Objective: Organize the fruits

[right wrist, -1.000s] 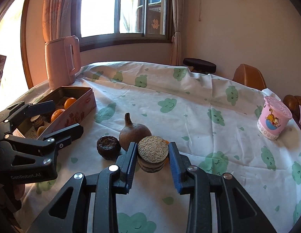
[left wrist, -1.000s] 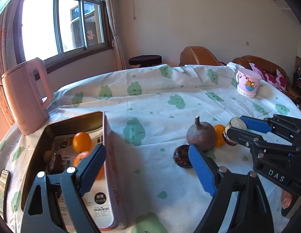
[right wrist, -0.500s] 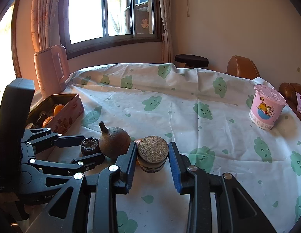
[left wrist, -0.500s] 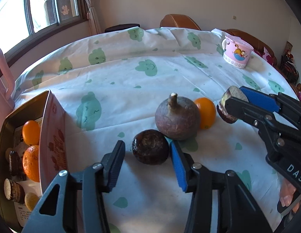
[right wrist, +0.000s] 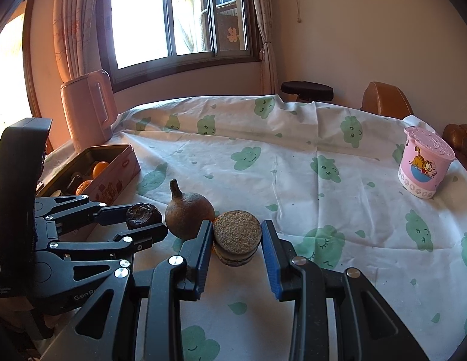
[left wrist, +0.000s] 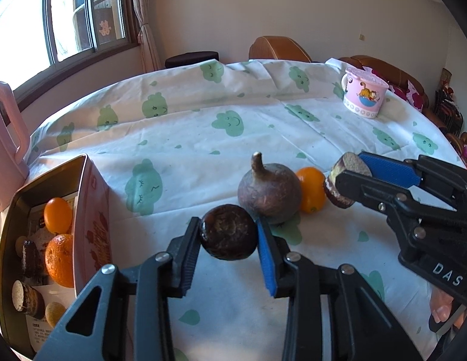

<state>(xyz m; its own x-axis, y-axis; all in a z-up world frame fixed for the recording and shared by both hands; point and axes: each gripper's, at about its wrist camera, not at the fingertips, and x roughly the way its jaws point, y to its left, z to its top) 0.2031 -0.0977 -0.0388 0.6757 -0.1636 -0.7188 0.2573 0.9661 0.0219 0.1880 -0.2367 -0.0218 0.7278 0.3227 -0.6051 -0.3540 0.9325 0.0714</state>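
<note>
My left gripper (left wrist: 228, 236) is shut on a dark wrinkled round fruit (left wrist: 228, 231), also seen in the right wrist view (right wrist: 143, 215). My right gripper (right wrist: 236, 240) stands around a cut fruit piece with a rough tan top (right wrist: 237, 236); the left pad touches it, the right pad shows a small gap. The piece also shows in the left wrist view (left wrist: 341, 180). A brown stemmed fruit (left wrist: 268, 192) and a small orange fruit (left wrist: 311, 189) sit on the cloth between them. An open tin (left wrist: 88, 210) at the left holds oranges and several other fruits.
A pink kettle (right wrist: 88, 109) stands beyond the tin at the table's left edge. A pink cartoon cup (right wrist: 424, 164) stands far right. The round table wears a white cloth with green clouds (left wrist: 233, 120). Chairs and a stool stand behind it.
My left gripper swung from over the tin to the dark round fruit and closed on it. My right gripper stayed around the cut piece, its jaws slightly wider than before.
</note>
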